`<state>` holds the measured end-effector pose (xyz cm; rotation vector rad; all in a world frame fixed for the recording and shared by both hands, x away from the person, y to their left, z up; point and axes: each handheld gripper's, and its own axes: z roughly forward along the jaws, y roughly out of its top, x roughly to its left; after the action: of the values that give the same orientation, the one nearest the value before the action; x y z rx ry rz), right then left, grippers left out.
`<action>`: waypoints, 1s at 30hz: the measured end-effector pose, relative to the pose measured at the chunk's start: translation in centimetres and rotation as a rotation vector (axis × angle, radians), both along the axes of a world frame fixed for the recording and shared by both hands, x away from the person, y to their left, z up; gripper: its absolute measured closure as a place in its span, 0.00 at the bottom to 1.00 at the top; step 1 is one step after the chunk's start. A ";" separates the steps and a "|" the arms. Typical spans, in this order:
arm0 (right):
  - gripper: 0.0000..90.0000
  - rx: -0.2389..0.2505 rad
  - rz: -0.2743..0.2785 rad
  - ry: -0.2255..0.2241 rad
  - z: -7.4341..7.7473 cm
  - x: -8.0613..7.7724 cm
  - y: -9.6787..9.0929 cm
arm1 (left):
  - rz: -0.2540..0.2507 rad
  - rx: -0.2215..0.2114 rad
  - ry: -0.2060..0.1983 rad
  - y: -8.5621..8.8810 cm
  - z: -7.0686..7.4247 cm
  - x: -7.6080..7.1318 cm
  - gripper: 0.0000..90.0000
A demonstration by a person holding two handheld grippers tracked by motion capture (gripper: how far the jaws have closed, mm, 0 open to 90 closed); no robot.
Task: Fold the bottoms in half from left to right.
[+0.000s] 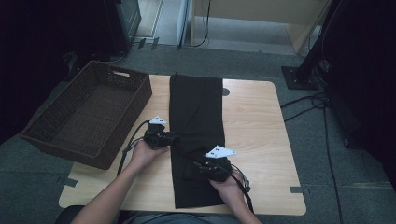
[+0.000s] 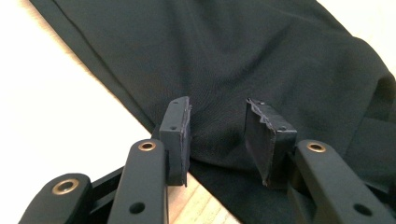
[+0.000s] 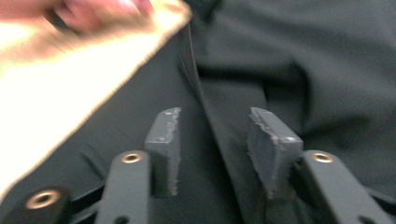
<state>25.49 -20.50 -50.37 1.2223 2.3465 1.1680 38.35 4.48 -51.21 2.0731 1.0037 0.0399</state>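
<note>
While both hands sit low over the middle of the light wooden table (image 1: pixel 261 121), the long strip of black folded cloth (image 1: pixel 196 112) runs straight down it, from the far edge to the near edge. It lies flat for most of its length, with some bunching and a fold ridge between the two grippers.

Left gripper (image 1: pixel 173 138) is at the cloth's left edge, about halfway along. In the left gripper view its jaws stand apart – the pads (image 2: pixel 180 135) hover over the hem with fabric showing in the gap, not pinched.

Right gripper (image 1: pixel 200 164) is over the cloth nearer the person, a bit right of the other one. Its jaws are apart too, with a crease of the cloth (image 3: pixel 219 130) running up between them, and the pads aren't pressing on it. That view is blurry, so fine detail is hard to make out.

Off to the left, a dark brown woven wicker basket (image 1: pixel 51 121) sits at the table's corner – partly hanging off the edge.
</note>
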 end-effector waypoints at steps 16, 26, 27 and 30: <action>0.90 0.112 0.272 0.091 0.5 -3.2 7.5 | -0.018 0.018 0.003 -0.3 0.2 -0.1 0.67; 0.92 0.082 0.092 0.002 2.0 -1.2 1.7 | -0.011 0.032 -0.014 0.1 0.2 0.2 0.68; 0.93 0.071 0.072 0.006 2.0 -1.2 0.9 | -0.006 0.030 -0.015 0.1 0.2 0.2 0.68; 0.93 0.049 0.034 0.022 1.2 -1.5 -0.7 | -0.002 0.032 -0.010 0.1 0.2 0.3 0.68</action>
<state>24.03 -21.20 -49.18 1.2221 2.3772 1.2361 38.68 4.62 -51.03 2.1009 1.0010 0.0657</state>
